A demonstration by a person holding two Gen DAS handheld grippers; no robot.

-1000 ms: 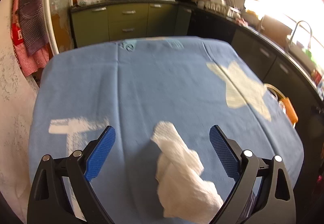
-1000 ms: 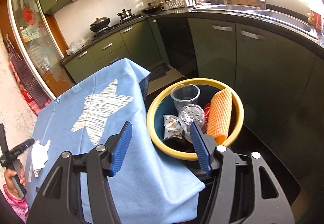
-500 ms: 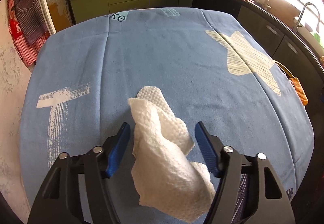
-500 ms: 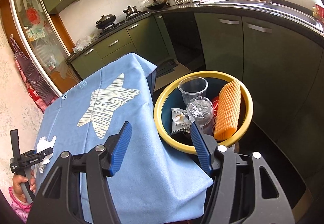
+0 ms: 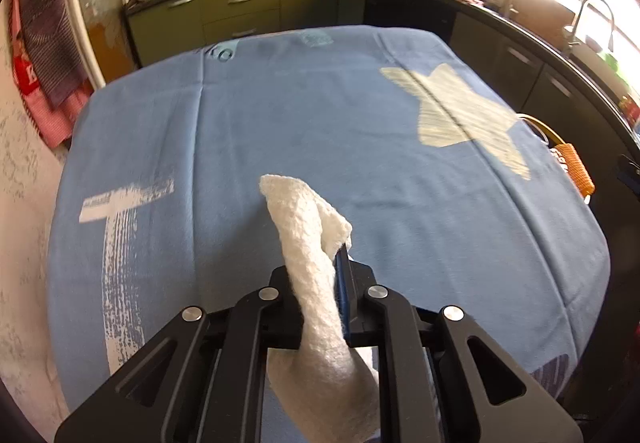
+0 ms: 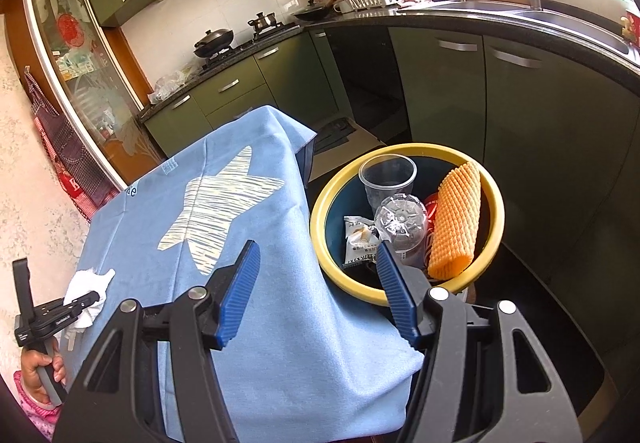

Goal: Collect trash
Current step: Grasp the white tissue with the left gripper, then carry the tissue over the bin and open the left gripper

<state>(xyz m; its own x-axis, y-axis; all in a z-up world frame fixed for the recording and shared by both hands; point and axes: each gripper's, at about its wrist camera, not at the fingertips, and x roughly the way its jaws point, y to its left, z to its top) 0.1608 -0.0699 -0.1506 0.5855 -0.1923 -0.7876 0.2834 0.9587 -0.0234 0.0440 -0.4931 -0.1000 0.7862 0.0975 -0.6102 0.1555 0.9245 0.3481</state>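
A crumpled white paper towel stands up from the blue tablecloth, pinched between the blue pads of my left gripper, which is shut on it. The right wrist view shows the same paper towel in the left gripper at the table's near left. My right gripper hangs open with nothing between its fingers, over the table's right edge. Beside that edge stands a yellow-rimmed trash bin holding a clear cup, a plastic bottle, a snack wrapper and an orange foam sleeve.
The tablecloth bears a pale star print and white stripe marks. Green kitchen cabinets and a dark counter with a sink run along the back and right. A person's hand grips the left gripper's handle.
My left gripper moved onto the paper towel and its jaws closed on it, bunching it upright. The right gripper stayed where it was, open.
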